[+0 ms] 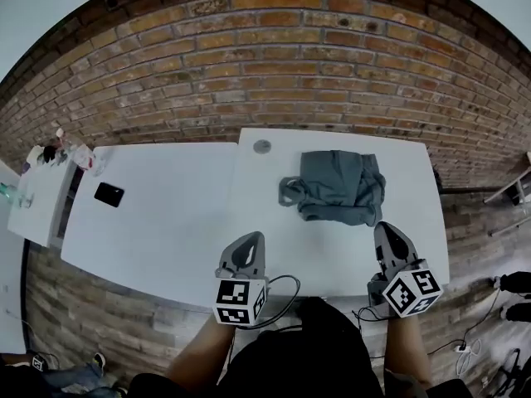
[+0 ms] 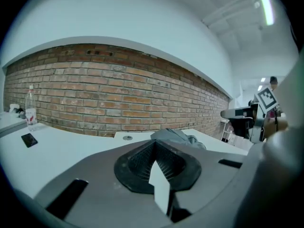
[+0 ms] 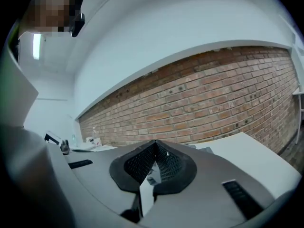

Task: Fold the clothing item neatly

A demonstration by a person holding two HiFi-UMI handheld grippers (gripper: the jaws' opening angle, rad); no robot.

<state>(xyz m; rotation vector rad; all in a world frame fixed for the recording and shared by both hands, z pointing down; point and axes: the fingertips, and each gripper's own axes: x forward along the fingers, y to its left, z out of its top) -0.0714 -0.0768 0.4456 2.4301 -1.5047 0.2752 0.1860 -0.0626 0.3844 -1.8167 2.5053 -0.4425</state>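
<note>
One grey garment lies on the table. My two grippers, left gripper and right gripper, are both closed and empty.

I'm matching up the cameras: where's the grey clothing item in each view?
Head view: clothing item right of centre.
Left gripper view: mid-frame, below the brick wall.
Right gripper view: perhaps a grey sliver right of centre; unsure.
Shared landmark: the brick wall.

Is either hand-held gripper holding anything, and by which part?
Nothing is held. Both the left hand-held gripper and the right hand-held gripper are shut and empty; the grey garment lies on the table.
</note>
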